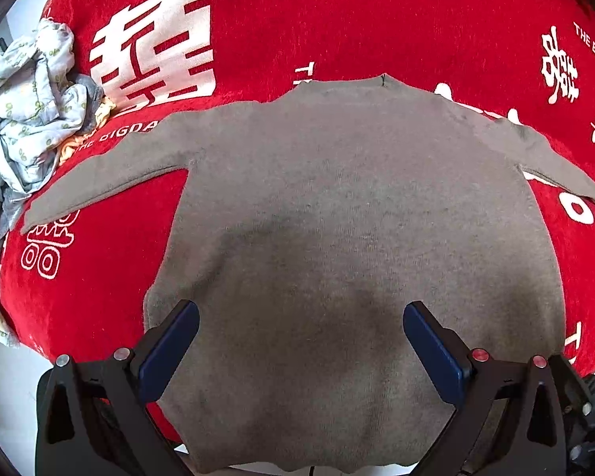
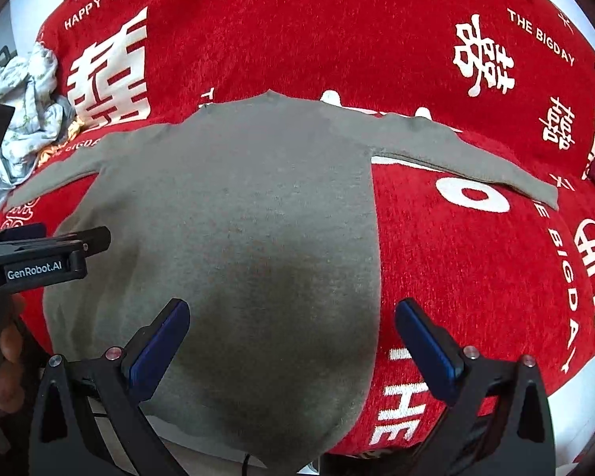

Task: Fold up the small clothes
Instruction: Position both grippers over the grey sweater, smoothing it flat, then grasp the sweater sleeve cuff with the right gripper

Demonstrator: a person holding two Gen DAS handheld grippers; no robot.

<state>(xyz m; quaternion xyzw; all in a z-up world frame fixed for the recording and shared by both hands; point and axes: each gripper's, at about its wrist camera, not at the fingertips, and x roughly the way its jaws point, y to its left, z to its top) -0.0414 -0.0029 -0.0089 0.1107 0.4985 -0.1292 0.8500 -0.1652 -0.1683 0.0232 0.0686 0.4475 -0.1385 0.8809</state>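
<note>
Red wedding-print blanket covers surface | grey sweater flat, sleeves spread, unfolded | left gripper, right gripper hover near hem, fingers apart, empty | next likely: pinch a sleeve, fold inward | crumpled clothes pile left.

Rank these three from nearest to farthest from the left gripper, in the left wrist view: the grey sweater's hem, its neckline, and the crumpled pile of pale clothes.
1. Grey sweater's hem: right below the open left gripper.
2. Crumpled pile of pale clothes: far to the left, on the red blanket.
3. Neckline: straight ahead; too close to call against the pile.
</note>
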